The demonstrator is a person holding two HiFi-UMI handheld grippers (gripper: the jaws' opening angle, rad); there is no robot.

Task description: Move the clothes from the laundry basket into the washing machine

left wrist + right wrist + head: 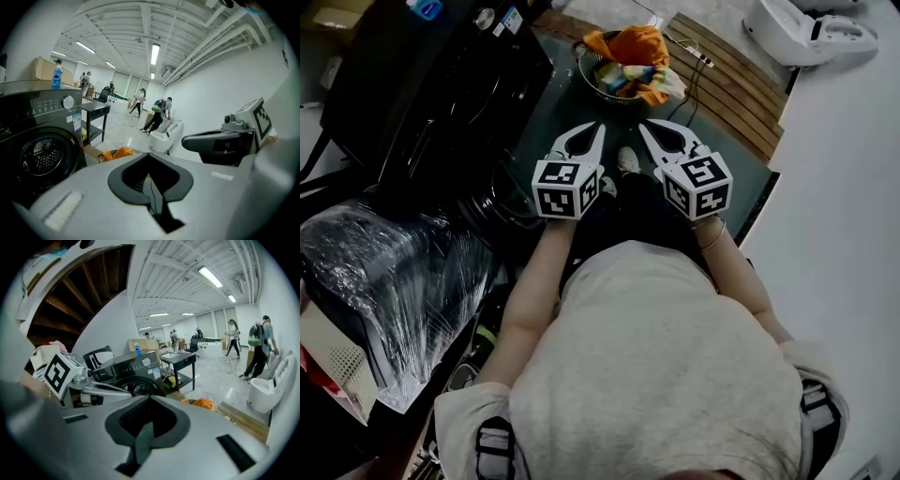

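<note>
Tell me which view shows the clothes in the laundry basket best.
Head view: it looks down into the laundry basket, with the orange and patterned clothes piled inside. The left and right gripper views catch only an orange scrap, low and side-on.

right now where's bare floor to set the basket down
Bare white floor right of the slats, and a mat strip between washer and basket. Left, by the wrapped bundle, is crowded.
</note>
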